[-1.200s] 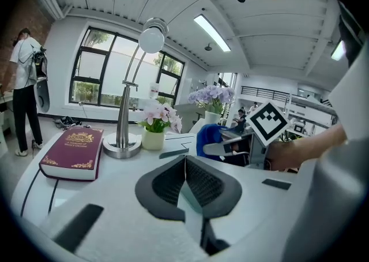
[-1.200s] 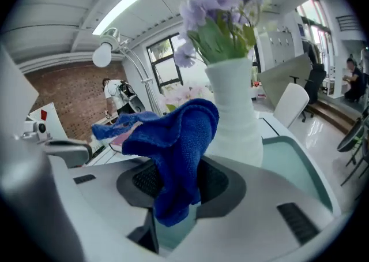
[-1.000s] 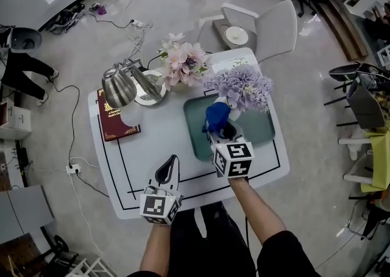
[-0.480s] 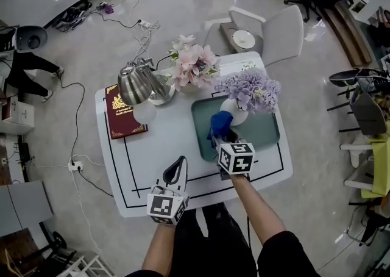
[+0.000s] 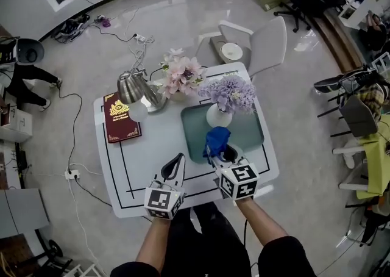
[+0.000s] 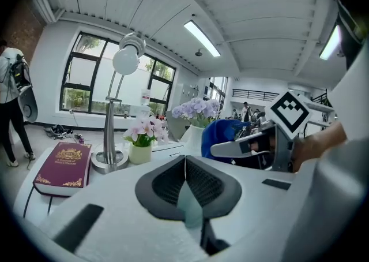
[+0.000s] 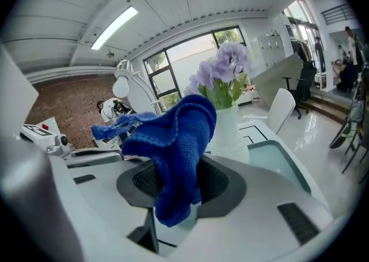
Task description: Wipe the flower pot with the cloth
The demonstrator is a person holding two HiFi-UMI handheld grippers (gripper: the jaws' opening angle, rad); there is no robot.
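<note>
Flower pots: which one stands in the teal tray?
The white pot of purple flowers; the pot of pink flowers stands outside the teal tray, on the white table.

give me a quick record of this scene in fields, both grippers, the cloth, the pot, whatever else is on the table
left gripper: jaws together, nothing between them, above the near part of the table
right gripper: shut on the blue cloth
blue cloth: bunched, sticking up out of the jaws
flower pot: white, purple flowers, upright on the teal tray, just beyond the cloth
cloth touching pot: cannot tell
also on table: red book, lamp, pot of pink flowers
</note>
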